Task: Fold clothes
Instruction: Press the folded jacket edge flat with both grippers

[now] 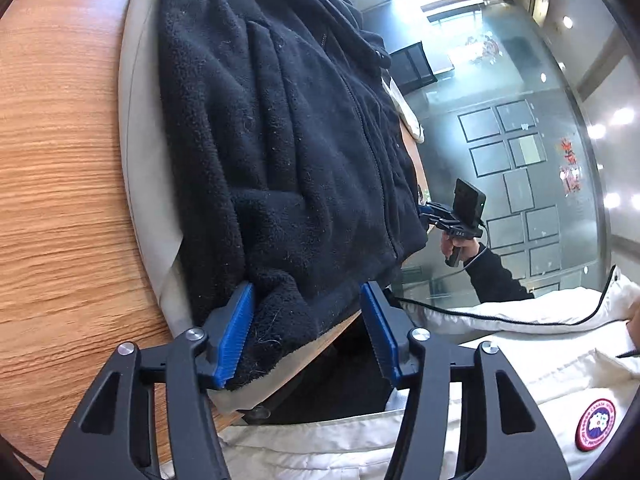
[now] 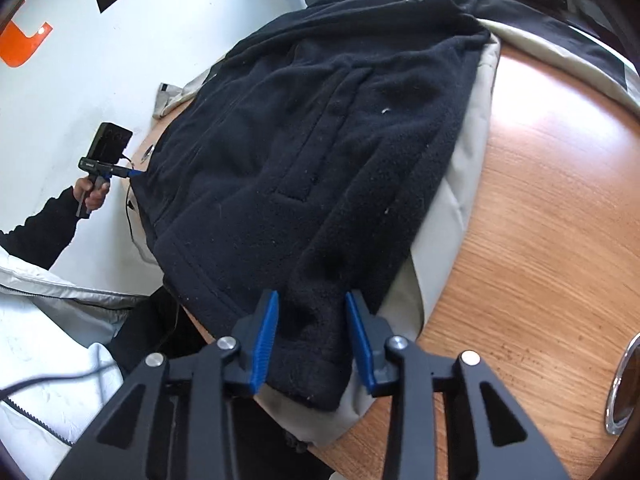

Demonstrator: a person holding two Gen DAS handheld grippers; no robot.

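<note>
Item: dark navy fleece jacket, zip-fronted, spread flat over a pale grey garment on the round wood-grain surface, hem at the near edge.

Left hand-held gripper: blue pads half-open, straddling one hem corner; right pad apparently clear of the cloth.

Right hand-held gripper: narrower, flanking the other hem corner; firm pinch not certain.

Risk: thick pile may slip from a shallow bite, or the pads may also catch the grey layer beneath and drag it along.

Surroundings: white padded coat on the person, close below; chrome-rimmed object at the surface's edge, apart.
</note>
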